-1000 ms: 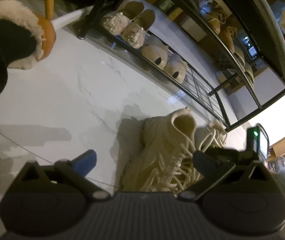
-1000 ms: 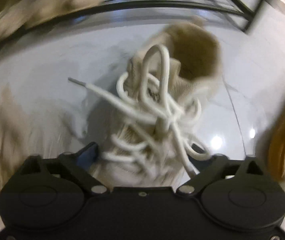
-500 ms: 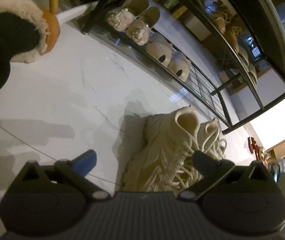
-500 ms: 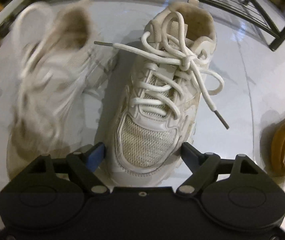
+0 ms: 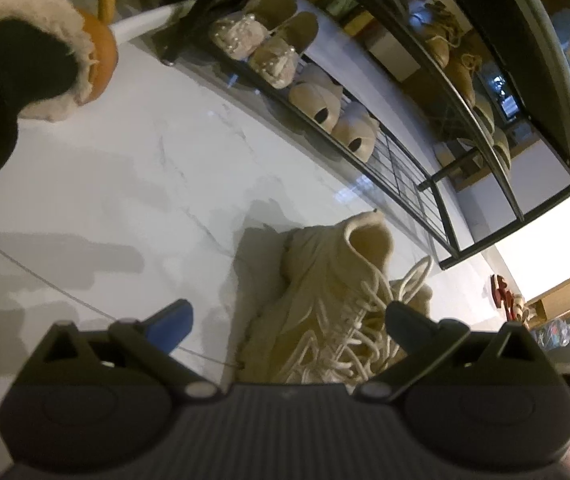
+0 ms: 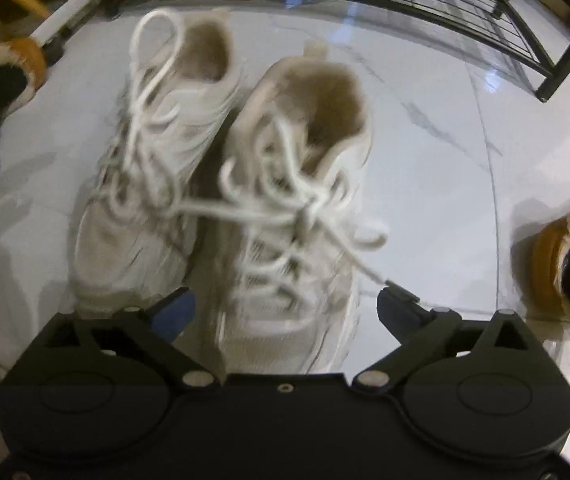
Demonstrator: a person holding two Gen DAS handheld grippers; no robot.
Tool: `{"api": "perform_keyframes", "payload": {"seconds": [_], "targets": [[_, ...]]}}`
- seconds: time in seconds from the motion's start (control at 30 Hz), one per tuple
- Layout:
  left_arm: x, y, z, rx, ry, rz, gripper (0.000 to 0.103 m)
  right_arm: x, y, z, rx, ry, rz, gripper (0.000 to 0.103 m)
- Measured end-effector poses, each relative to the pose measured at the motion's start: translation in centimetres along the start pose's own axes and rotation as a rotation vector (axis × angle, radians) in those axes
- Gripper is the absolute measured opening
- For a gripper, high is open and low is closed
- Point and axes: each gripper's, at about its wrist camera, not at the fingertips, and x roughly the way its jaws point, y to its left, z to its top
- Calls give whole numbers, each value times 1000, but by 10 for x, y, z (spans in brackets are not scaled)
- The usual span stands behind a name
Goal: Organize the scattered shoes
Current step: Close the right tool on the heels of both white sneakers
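Observation:
Two cream lace-up sneakers stand side by side on the white marble floor, heels toward the shoe rack (image 6: 445,12). In the right wrist view the right sneaker (image 6: 297,220) has its toe between the spread fingers of my right gripper (image 6: 285,308), which is open with small gaps on both sides. The left sneaker (image 6: 153,168) sits just beside it. In the left wrist view the nearer sneaker (image 5: 325,292) lies ahead of my left gripper (image 5: 289,324), which is open; the other sneaker (image 5: 417,292) is mostly hidden behind it.
The black wire shoe rack (image 5: 405,152) holds pearl-trimmed slippers (image 5: 253,44) and cream slippers (image 5: 325,108) on its low shelf, with bare wire at its right end. A person's feet in orange fur-lined slippers (image 5: 65,40) (image 6: 553,264) stand on either side.
In the right wrist view the right sneaker has come to rest next to the left one, and my right fingers have spread slightly. The left wrist view has barely shifted.

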Motion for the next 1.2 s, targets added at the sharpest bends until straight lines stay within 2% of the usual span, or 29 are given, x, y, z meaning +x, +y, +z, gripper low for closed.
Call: {"api": "perform_keyframes", "payload": {"seconds": [0.03,0.07,0.1,0.27,0.4,0.63,0.73,0.9,1.0,1.07,1.13,1.2], "targets": [[0,1,0,-3,0,2,102,4,0,4,3,0,4,86],[0,1,0,-2,-1,4,102,9,-1,7,8,-4,13,73],[0,1,0,-1,-4,5,102,13,2,12,29,-10,13,72],[2,3,-1,-7,10,16,102,17,19,20,95,-63,18,72],[3,3,-1,-12,6,16,102,25,3,28,189,-75,42,72],[3,1,-3,1,10,25,102,29,0,41,232,-131,30,73],[2,3,-2,-11,7,24,102,24,-6,49,201,-98,55,76],[-2,3,-1,-37,-10,19,102,-32,-27,53,279,-303,39,76],[1,-3,-4,-8,4,19,102,-59,-34,59,300,-425,30,94],[3,-6,-6,16,18,20,102,-62,-28,68,255,-486,29,93],[4,-8,-7,38,23,29,102,-54,-19,78,213,-532,44,80],[4,-9,-8,54,19,41,102,-37,-3,89,148,-542,44,84]]}}
